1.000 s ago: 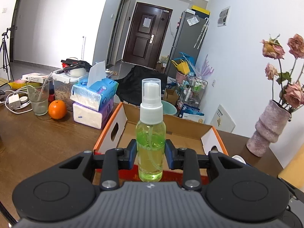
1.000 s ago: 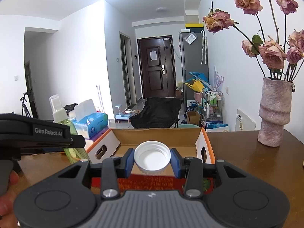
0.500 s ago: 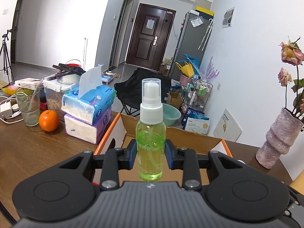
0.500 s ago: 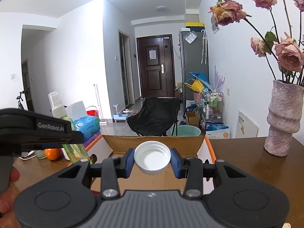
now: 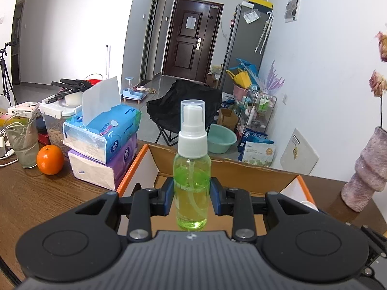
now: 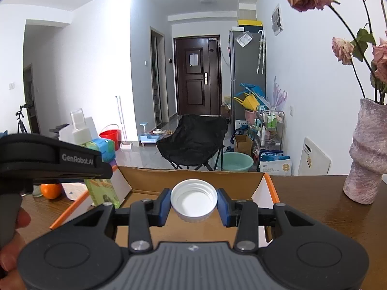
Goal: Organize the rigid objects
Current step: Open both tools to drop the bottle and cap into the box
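Left gripper [image 5: 192, 199] clamped tight on green spray bottle [image 5: 192, 169], held upright by its mid-body so the nozzle stays clear — bottle hangs over the near-left part of the open cardboard box [image 5: 251, 169], likely the drop spot. Right gripper [image 6: 193, 205] closed on white cap [image 6: 193, 199], pinched at the rim with hollow side facing the camera — held above the box's near edge, the bottle just left of it over the box's left wall.
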A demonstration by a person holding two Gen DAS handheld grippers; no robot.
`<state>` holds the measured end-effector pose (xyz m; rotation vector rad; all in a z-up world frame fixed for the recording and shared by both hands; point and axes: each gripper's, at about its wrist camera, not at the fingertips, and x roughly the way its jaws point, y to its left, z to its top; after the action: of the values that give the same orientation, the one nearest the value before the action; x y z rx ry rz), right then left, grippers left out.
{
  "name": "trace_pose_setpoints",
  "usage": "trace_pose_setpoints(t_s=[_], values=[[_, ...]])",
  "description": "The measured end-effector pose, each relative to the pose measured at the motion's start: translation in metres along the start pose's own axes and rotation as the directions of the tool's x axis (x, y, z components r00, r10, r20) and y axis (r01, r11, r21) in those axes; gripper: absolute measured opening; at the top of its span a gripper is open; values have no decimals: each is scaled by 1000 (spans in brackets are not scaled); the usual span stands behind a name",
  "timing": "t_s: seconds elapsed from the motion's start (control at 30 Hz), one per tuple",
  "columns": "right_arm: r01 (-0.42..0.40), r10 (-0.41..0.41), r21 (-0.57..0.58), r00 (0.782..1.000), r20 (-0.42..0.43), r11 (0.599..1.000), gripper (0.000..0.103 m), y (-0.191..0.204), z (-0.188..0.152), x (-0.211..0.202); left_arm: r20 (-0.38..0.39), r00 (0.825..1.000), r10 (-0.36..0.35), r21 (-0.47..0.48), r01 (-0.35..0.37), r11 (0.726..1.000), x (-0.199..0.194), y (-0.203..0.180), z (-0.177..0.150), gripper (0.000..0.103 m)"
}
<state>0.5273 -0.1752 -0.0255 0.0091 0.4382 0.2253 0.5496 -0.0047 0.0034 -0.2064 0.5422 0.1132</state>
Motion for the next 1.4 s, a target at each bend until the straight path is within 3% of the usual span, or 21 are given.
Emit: trace_pose_setpoints(t_s=[0.47, 0.5, 0.53, 0.57, 0.6, 0.63, 0.93, 1.4], values=[[1, -2, -10, 998, -65, 1000, 40, -2, -16, 38, -61, 998, 29, 62, -25, 998, 23, 4, -11, 34], [-4, 3, -13, 997, -74, 1000, 44, -2, -17, 39, -52, 998, 42, 65, -39, 997, 20, 5, -12, 44], [-10, 9, -13, 996, -87, 1000, 53, -1, -18, 40, -42, 998, 57, 73, -54, 996, 18, 5, -12, 63], [-15, 14, -12, 994, -108, 1000, 80, -2, -19, 42, -28, 997, 67, 78, -65, 995, 15, 6, -12, 76], [-10, 8, -10, 992, -125, 1000, 102, -2, -19, 43, -12, 997, 74, 75, -73, 995, 11, 7, -12, 96], [4, -5, -10, 992, -125, 1000, 103, -1, -19, 44, 10, 997, 80, 70, -80, 994, 7, 7, -12, 103], [49, -47, 14, 991, -127, 999, 103, -5, -17, 41, 3, 996, 92, 73, -92, 993, 1, 9, -10, 103], [62, -61, 14, 996, -61, 998, 103, -11, -16, -4, 27, 996, 79, 71, -81, 994, -38, 19, -17, 103]])
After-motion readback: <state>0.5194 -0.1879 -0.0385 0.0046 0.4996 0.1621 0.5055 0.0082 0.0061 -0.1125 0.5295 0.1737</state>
